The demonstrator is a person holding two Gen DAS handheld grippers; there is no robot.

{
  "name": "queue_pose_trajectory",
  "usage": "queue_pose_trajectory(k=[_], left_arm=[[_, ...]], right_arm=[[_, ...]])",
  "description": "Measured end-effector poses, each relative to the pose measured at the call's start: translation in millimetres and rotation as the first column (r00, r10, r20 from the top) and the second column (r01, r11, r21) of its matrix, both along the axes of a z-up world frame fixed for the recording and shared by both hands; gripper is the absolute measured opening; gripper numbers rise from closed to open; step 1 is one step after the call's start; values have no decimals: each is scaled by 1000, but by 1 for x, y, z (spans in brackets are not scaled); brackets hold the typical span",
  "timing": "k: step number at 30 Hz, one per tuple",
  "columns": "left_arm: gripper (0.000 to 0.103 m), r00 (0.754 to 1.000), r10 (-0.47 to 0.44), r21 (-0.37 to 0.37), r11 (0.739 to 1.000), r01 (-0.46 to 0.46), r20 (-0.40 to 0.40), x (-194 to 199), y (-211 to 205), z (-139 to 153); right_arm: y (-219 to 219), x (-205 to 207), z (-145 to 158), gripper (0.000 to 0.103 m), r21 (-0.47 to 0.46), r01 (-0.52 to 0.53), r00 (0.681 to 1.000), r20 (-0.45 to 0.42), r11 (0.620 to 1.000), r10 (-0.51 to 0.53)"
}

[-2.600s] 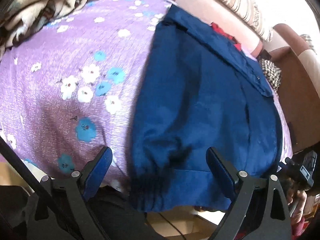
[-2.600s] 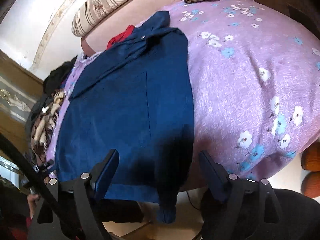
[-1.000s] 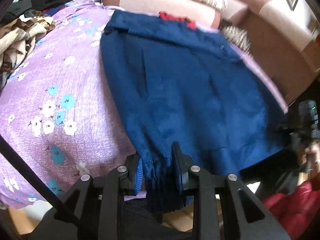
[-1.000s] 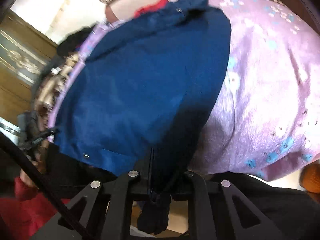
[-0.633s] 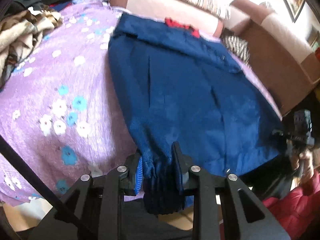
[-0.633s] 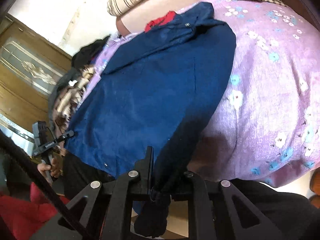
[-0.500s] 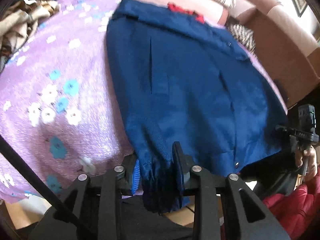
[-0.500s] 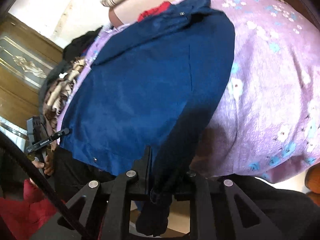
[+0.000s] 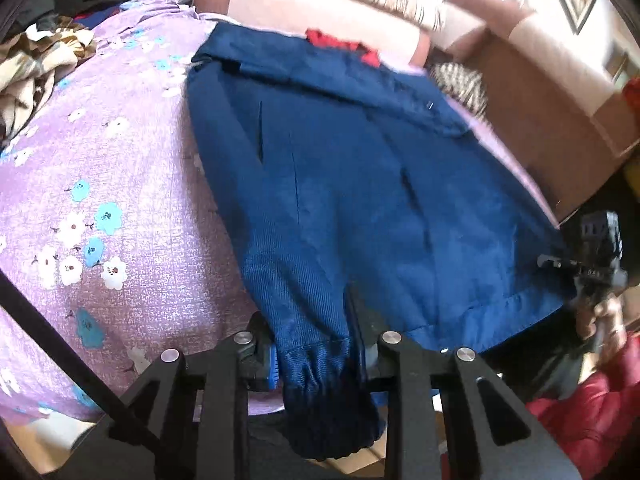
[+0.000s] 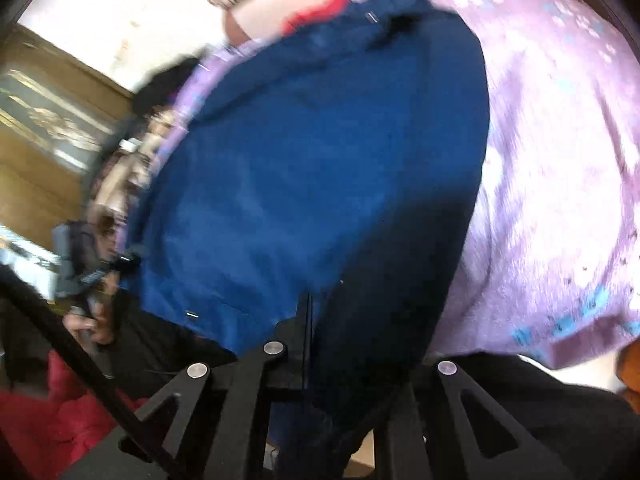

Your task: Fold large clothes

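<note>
A dark blue jacket (image 9: 360, 184) is lying spread flat on a bed covered by a purple floral bedspread (image 9: 100, 184), its collar at the far side against a pink headboard (image 9: 312, 12) and its hem hanging over the near edge. The cloth is looking like a thick woven twill: soft and limp enough to drape and crease, yet weighty for its size, so it will likely sag between two holds and drag on the bedspread. The elastic cuffs are bunching into firm, thick handles and are probably the surest places to grip.

The left hand-held gripper (image 9: 316, 356) is pinching the gathered left cuff (image 9: 320, 376), its jaws closing on the fabric, which is bulging between and below the pads. The right hand-held gripper (image 10: 340, 360) is closing too, its jaws pressed nearly together on the shadowed right sleeve (image 10: 384, 312), though motion blur is hiding the exact contact.

The bedspread is looking slightly textured and soft, giving little firm backing for pressing a crease. A heap of patterned clothes (image 9: 36, 64) is sitting at the far left corner, a checked cloth (image 9: 460, 80) at the far right, and something red (image 9: 340, 44) is peeking out beyond the collar. A wooden wardrobe (image 10: 44, 128) is standing to the left, and the person's red clothing (image 9: 592, 412) is showing near the bed edge.
</note>
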State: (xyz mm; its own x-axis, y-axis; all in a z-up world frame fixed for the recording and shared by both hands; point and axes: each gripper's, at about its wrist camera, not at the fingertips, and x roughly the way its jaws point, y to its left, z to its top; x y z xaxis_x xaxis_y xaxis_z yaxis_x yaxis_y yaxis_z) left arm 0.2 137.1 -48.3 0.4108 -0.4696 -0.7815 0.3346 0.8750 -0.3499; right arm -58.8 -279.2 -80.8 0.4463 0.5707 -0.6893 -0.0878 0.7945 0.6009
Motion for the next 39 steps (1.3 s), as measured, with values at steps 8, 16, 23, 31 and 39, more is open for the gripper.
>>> queue_pose_trajectory(k=[8, 16, 23, 31, 39], left_arm=[[25, 991, 67, -129, 990, -51, 120, -6, 32, 41], [25, 982, 96, -162, 984, -69, 166, 4, 35, 65], [25, 965, 162, -188, 974, -124, 206, 19, 40, 84], [25, 937, 246, -244, 952, -186, 247, 45, 49, 113], [25, 909, 338, -281, 922, -267, 244, 94, 59, 141]], right_arm=[[-18, -12, 46, 10, 185, -45, 971, 238, 982, 0], [-30, -7, 63, 10, 255, -25, 955, 292, 967, -52], [-39, 4, 89, 10, 280, -9, 938, 334, 960, -89], [-54, 33, 116, 10, 356, 21, 922, 355, 934, -155], [-74, 82, 140, 10, 431, 92, 913, 324, 898, -249]])
